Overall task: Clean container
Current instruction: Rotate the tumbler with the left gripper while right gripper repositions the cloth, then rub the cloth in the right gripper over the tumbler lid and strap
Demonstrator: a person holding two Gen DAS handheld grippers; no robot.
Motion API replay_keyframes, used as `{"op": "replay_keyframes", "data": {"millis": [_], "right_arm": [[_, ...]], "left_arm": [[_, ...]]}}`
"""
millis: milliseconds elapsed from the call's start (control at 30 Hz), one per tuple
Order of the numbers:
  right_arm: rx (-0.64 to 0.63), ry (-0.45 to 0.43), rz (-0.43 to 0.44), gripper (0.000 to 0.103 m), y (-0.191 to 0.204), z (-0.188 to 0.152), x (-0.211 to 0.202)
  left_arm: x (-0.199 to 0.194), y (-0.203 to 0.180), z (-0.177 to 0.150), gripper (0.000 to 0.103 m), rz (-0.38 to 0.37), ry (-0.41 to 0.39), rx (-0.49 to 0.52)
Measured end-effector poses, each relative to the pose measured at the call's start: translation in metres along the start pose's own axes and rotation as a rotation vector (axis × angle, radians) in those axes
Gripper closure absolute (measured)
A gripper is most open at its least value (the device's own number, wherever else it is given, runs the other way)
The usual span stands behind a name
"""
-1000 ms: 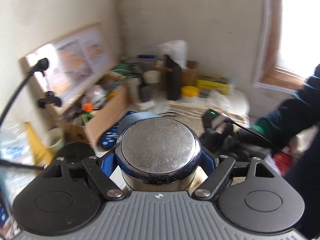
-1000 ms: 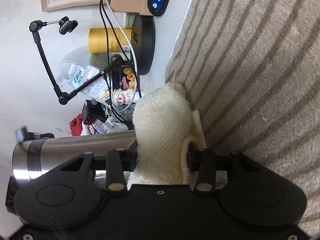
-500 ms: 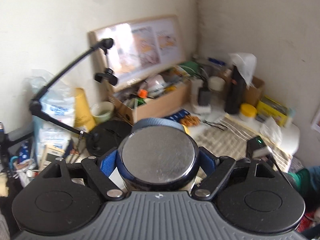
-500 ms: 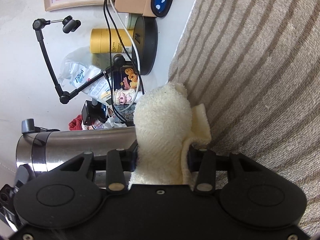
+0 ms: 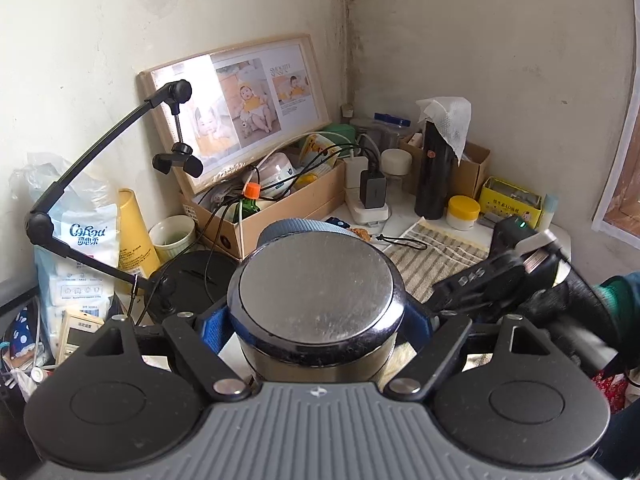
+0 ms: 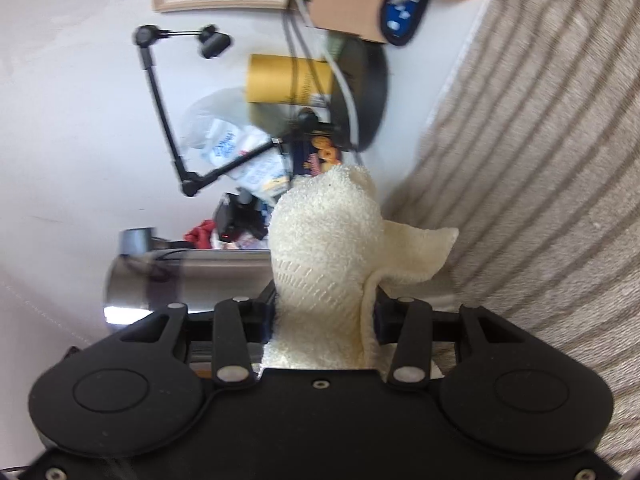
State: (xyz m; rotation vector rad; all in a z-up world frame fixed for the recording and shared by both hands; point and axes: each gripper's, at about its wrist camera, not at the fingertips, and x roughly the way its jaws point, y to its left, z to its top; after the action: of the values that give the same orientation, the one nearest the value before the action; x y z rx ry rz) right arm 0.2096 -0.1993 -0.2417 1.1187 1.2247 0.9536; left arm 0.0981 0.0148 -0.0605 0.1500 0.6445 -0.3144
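A stainless steel flask (image 5: 316, 292) fills the middle of the left wrist view, its round flat base toward the camera. My left gripper (image 5: 316, 320) is shut on its body, blue pads pressed against both sides. In the right wrist view the same flask (image 6: 188, 276) lies sideways at the left, its cap end pointing left. My right gripper (image 6: 324, 320) is shut on a folded cream cloth (image 6: 328, 256) that bulges out between the fingers, right beside the flask's wall. The right gripper's black body (image 5: 504, 272) and a dark sleeve show at the right of the left wrist view.
A striped mat (image 6: 532, 168) covers the table's right side. Behind stand a cardboard box (image 5: 280, 208) of clutter, a framed photo (image 5: 240, 100), a black stand arm (image 5: 92, 168), a yellow tube (image 5: 134, 236), a black bottle (image 5: 434, 168) and a yellow tin (image 5: 510, 200).
The left gripper's view has swung left and rolled with the flask held. The cloth has shifted up and right along the flask wall, with more of the flask showing at left.
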Motion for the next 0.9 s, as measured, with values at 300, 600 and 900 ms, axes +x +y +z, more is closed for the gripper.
{"op": "replay_keyframes", "data": {"millis": [300, 600, 900], "right_arm": [[-0.066, -0.014, 0.098, 0.06, 0.041, 0.001, -0.013], [-0.183, -0.01, 0.128, 0.06, 0.085, 0.004, -0.021], [-0.309, -0.011, 0.127, 0.06, 0.117, 0.006, -0.024]], "left_arm": [[0.001, 0.006, 0.003, 0.02, -0.008, 0.002, 0.001], [-0.002, 0.006, 0.0, 0.02, -0.011, 0.001, 0.002], [-0.003, 0.004, -0.001, 0.02, -0.005, 0.003, 0.004]]}}
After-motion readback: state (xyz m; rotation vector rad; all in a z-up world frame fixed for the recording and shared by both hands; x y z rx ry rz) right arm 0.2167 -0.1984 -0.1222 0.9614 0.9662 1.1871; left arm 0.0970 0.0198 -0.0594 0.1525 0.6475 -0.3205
